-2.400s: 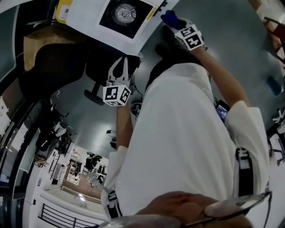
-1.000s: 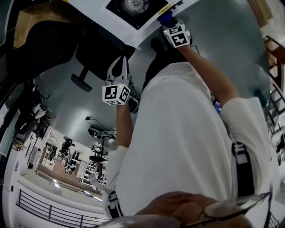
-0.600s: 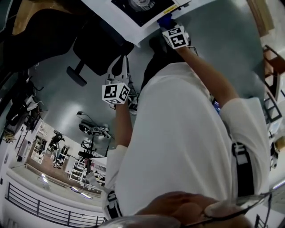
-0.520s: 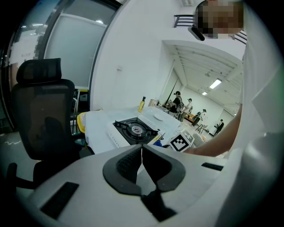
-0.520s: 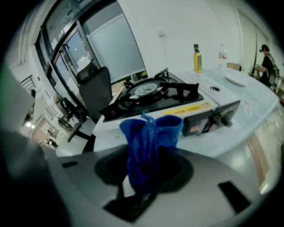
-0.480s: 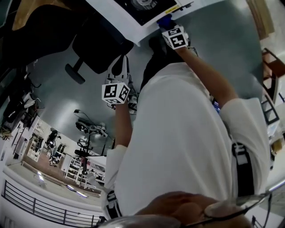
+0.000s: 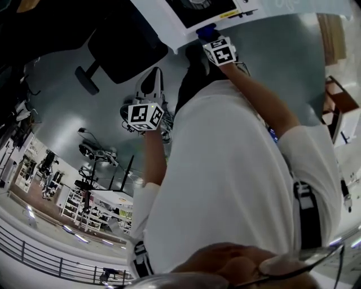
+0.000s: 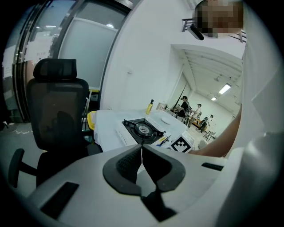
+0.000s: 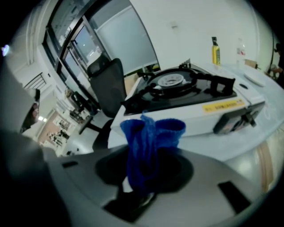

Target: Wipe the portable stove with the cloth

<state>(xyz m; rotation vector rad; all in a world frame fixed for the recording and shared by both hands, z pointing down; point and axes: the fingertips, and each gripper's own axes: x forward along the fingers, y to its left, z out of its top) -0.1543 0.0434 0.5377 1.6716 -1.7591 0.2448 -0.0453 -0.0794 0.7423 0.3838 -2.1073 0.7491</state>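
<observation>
No word, brand or number can be read in any view.

Stove point(image 9: 186, 95): a yellow label point(image 9: 221, 106) on its white front panel carries a line of dark print, too small and blurred to read; the same label point(image 7: 228, 14) shows in the head view, also illegible.

Left gripper point(image 7: 151, 76) and right gripper point(image 7: 207, 31): the left cube point(image 7: 145, 115) and right cube point(image 7: 220, 52) bear black-and-white square markers, which are block patterns rather than letters. One such marker point(image 8: 181, 144) also shows in the left gripper view.

Bottle point(image 9: 215, 51) on the tabletop point(image 9: 266, 111): its label is a plain yellow band with no print that can be made out.
</observation>
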